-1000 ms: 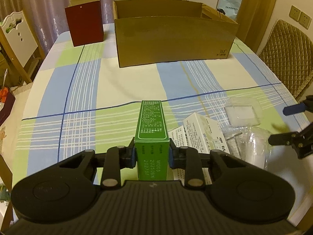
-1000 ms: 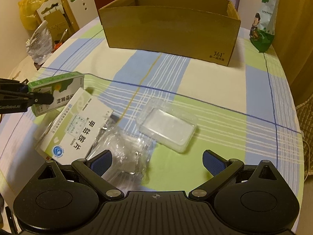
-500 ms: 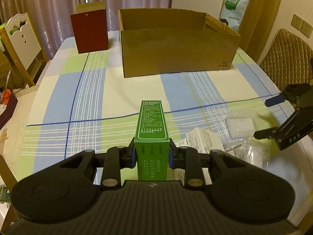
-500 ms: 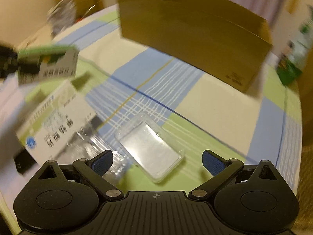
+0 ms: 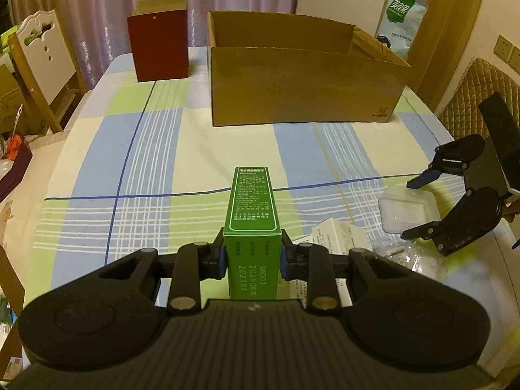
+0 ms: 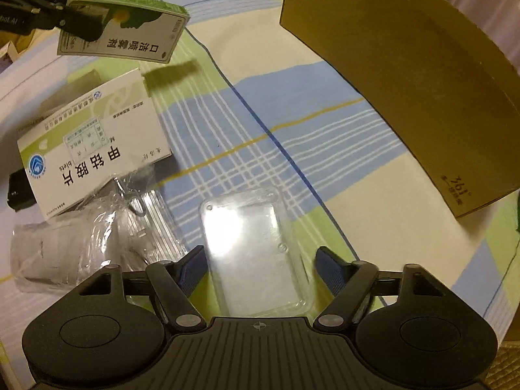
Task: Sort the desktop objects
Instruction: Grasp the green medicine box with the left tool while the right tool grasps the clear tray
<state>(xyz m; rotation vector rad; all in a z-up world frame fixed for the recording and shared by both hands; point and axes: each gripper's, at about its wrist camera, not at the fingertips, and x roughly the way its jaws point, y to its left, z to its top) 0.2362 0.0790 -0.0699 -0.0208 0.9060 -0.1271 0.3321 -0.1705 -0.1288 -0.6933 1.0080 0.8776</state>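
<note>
**Left gripper lifts green carton while right gripper drops over clear tray**

Left gripper (image 5: 253, 257), nearest the camera, is clamped on the narrow green cardboard medicine carton (image 5: 253, 224), blue pads pressed flat against both long sides; the right wrist view shows the same carton (image 6: 122, 40) in the air above the checked tablecloth (image 5: 156, 169), its shadow falling on the cloth beneath. Compared with a second ago the carton sits higher over the table, and the white medicine box (image 6: 94, 149) it was beside now lies clearly below it. Right gripper (image 6: 260, 268) has its fingers spread wide, with the clear rectangular plastic tray (image 6: 253, 256) lying between them, untouched on either side; a second ago the tray lay well ahead of the fingers, so the gripper has closed in on it.

Counted: one green carton, one white box, one clear tray, one heap of crumpled clear plastic wrap (image 6: 81, 247) just left of the tray and partly under the white box.

Beyond these the cloth is bare up to the large open brown cardboard box (image 5: 302, 94). A dark red paper bag (image 5: 158, 50) stands to its left, apart from it, near the far table edge. The right table edge runs close behind the right gripper in the left wrist view.
</note>
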